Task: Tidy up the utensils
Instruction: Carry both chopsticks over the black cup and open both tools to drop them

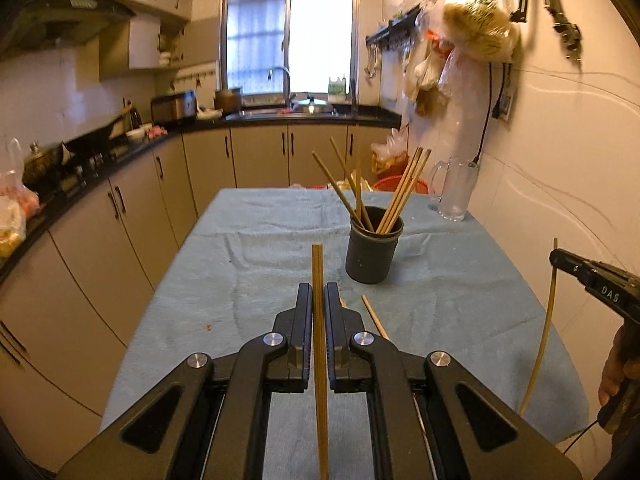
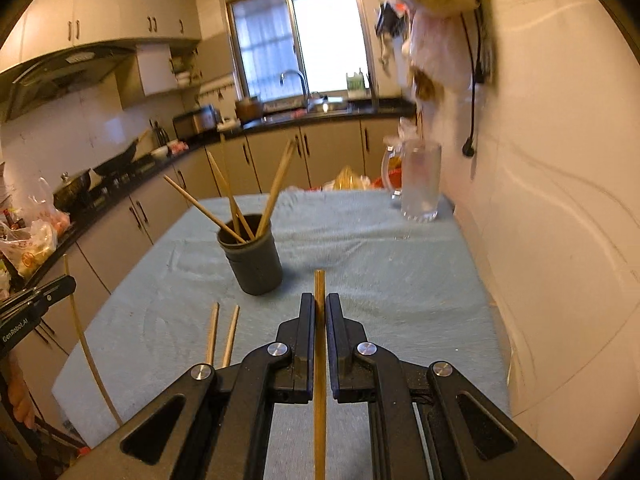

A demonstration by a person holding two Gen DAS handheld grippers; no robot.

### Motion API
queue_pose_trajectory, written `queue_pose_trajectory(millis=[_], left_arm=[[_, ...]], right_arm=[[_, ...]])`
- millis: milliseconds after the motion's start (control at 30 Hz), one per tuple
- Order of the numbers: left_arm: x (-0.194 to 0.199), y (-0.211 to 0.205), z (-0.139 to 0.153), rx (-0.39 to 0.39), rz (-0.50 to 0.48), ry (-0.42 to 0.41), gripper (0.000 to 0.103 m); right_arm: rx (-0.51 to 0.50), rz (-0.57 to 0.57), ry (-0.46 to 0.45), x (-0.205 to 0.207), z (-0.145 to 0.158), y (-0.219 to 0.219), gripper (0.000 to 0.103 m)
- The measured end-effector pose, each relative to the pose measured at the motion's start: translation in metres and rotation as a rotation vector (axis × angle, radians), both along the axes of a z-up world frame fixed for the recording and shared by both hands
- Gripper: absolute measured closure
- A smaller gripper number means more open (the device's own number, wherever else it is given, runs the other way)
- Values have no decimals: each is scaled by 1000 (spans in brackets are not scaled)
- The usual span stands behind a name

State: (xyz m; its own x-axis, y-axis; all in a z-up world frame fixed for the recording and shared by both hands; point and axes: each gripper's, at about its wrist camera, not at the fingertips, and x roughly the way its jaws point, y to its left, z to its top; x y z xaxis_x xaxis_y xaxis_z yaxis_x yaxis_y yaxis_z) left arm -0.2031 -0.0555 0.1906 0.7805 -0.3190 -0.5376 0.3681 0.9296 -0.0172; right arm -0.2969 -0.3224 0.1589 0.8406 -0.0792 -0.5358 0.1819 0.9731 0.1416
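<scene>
A dark cup (image 1: 374, 250) (image 2: 252, 258) stands on the blue cloth and holds several wooden chopsticks (image 1: 404, 190) (image 2: 224, 200). My left gripper (image 1: 318, 292) is shut on one wooden chopstick (image 1: 319, 340), held upright above the table, in front and left of the cup. My right gripper (image 2: 319, 302) is shut on another chopstick (image 2: 319, 360), held upright to the cup's right. Each view catches the other gripper at its edge, with its chopstick (image 1: 544, 328) (image 2: 86, 344) bent by the lens. Two loose chopsticks (image 2: 220, 334) lie on the cloth near me; one of them (image 1: 374, 316) shows in the left wrist view.
A clear glass mug (image 1: 456, 188) (image 2: 418, 178) stands at the table's far right by the tiled wall. The blue cloth (image 1: 256, 248) (image 2: 400, 280) covers the table. Kitchen counter and cabinets (image 1: 120, 200) run along the left. Bags (image 1: 476, 28) hang on the right wall.
</scene>
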Motion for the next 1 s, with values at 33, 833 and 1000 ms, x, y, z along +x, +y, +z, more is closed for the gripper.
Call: queue_pose_trajectory(millis=[33, 833, 1000], left_arm=[[-8, 2, 2, 0, -1, -14, 98], [-27, 25, 41, -96, -42, -58, 98], [5, 15, 60, -123, -47, -55, 98]], right_arm=[[-5, -1, -10, -6, 1, 2, 97], [-14, 22, -117, -32, 37, 10, 97], [-3, 36, -134, -5, 49, 10, 97]])
